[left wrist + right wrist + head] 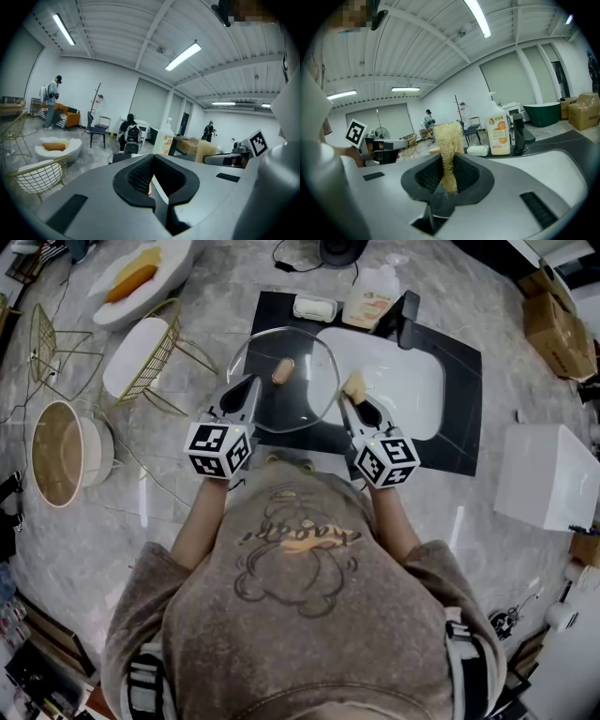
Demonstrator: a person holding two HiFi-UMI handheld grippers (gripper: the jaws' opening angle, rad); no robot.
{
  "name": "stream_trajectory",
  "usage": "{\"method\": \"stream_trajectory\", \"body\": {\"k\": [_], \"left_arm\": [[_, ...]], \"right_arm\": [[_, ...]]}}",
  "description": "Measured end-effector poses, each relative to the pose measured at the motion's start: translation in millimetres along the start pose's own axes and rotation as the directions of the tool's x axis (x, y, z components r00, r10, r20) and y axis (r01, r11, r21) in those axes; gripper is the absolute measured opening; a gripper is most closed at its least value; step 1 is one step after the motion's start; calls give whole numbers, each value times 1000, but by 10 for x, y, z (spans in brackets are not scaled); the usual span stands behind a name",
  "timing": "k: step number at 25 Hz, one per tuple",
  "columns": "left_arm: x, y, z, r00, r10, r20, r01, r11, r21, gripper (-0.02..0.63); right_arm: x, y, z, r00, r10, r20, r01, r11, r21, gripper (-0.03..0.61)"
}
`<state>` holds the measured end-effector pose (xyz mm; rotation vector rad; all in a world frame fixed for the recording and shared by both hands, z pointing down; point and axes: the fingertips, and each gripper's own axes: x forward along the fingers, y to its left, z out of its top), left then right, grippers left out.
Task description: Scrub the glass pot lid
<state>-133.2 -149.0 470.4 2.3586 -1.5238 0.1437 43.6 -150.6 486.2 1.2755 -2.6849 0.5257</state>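
Note:
The round glass pot lid (305,395) with a wooden knob (282,370) hangs over the black counter beside the white sink (398,381). My left gripper (246,392) is shut on the lid's left rim; in the left gripper view its jaws (152,180) are closed with a thin glass edge (157,187) between them. My right gripper (358,399) sits at the lid's right rim, shut on a tan loofah scrubber (354,383). In the right gripper view the scrubber (448,145) stands upright out of the closed gripper (449,180).
Behind the sink stand a soap dish (315,307), a soap bottle (369,296) and a black faucet (405,317). A gold wire rack with a white plate (150,352), a white bowl (141,277) and a wood-lined bowl (66,454) lie left. A white box (548,474) sits right.

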Motion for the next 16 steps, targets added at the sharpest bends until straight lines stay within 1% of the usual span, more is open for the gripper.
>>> {"method": "stream_trajectory", "body": {"k": [6,16], "left_arm": [[39,6,-21,1000,10,-8,-10,1000,5,18],[101,-1,-66,1000,24,-12,-24,1000,-15,18]], "right_arm": [[2,-43,-16,1000,3,-6,-3,1000,2,52],[8,-96,-25,1000,10,-12,-10,1000,4,52]]}}
